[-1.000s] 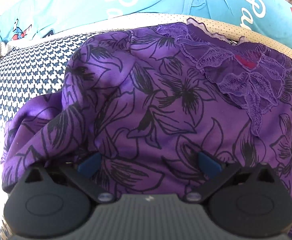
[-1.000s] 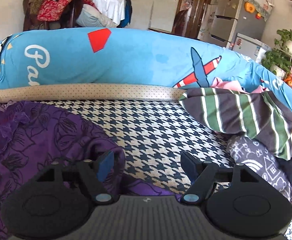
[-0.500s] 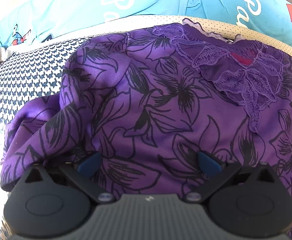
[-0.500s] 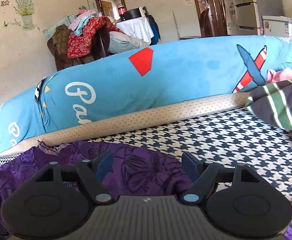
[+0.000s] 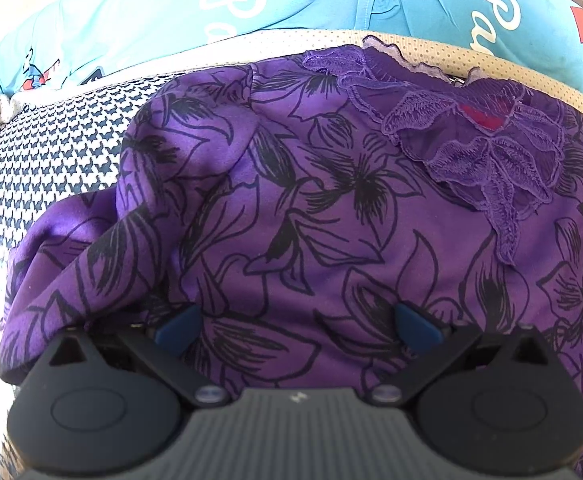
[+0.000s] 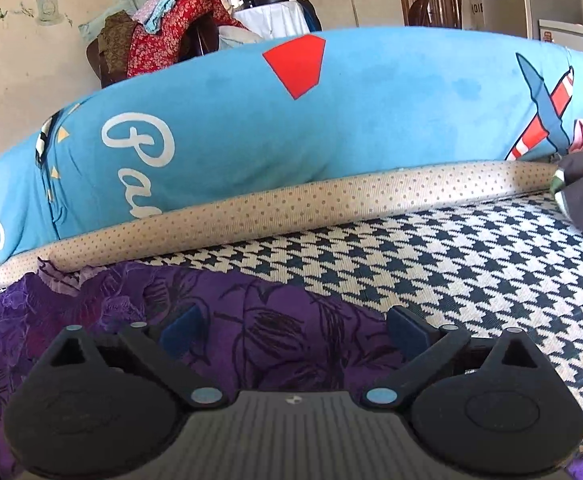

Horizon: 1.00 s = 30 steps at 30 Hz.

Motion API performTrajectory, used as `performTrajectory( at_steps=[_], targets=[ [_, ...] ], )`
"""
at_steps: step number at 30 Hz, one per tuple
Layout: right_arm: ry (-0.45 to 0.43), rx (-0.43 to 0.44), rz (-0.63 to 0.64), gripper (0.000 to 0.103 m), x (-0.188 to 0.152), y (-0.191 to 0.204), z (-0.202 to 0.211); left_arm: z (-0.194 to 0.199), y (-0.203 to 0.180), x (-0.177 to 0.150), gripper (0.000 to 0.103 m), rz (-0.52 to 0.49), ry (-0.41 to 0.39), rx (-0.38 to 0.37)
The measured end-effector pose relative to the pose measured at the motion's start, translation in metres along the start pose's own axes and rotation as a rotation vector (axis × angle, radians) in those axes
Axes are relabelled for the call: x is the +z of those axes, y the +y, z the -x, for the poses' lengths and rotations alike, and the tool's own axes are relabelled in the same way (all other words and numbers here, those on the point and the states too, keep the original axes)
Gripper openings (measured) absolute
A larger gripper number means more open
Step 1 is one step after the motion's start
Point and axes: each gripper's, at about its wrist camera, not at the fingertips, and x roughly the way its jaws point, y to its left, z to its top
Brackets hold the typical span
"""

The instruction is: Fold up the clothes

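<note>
- Our left gripper (image 5: 297, 326) hangs over the purple floral garment (image 5: 331, 208), jaws wide, nothing clamped.
- The garment lies rumpled on the houndstooth cover (image 6: 471, 264), beside the blue bolster (image 6: 331, 128).
- Our right gripper (image 6: 291, 332) is opening over the garment's edge, cloth beneath, pads apart.

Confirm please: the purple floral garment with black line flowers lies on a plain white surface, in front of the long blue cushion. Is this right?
Not quite. The surface under the purple floral garment is not plain white: it is a black-and-white houndstooth fabric, as the right wrist view shows clearly. The rest holds: the garment lies in front of the long blue cushion.
</note>
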Motion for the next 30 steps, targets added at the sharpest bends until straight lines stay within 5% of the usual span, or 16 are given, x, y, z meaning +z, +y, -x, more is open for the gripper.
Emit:
performTrajectory(
  at_steps=[4,10,20,28,30],
  targets=[
    [0.021,0.021,0.025,0.089,-0.003,0.007,-0.008,0.000,-0.001,0.000,0.103,-0.002,-0.001,0.000],
    [0.011,0.077,0.106,0.015,0.001,0.022,0.001,0.000,-0.001,0.000,0.103,-0.001,-0.001,-0.001],
    [-0.023,0.260,0.335,0.013,-0.009,0.054,0.051,-0.001,0.001,0.002,0.103,0.015,0.000,-0.007],
    [0.086,0.400,0.674,0.012,-0.077,0.100,0.080,-0.001,-0.002,0.001,0.103,0.014,-0.019,0.002],
    [0.100,0.391,0.731,0.021,-0.089,0.103,0.080,-0.001,-0.002,0.001,0.103,0.016,-0.020,0.000]
  ],
)
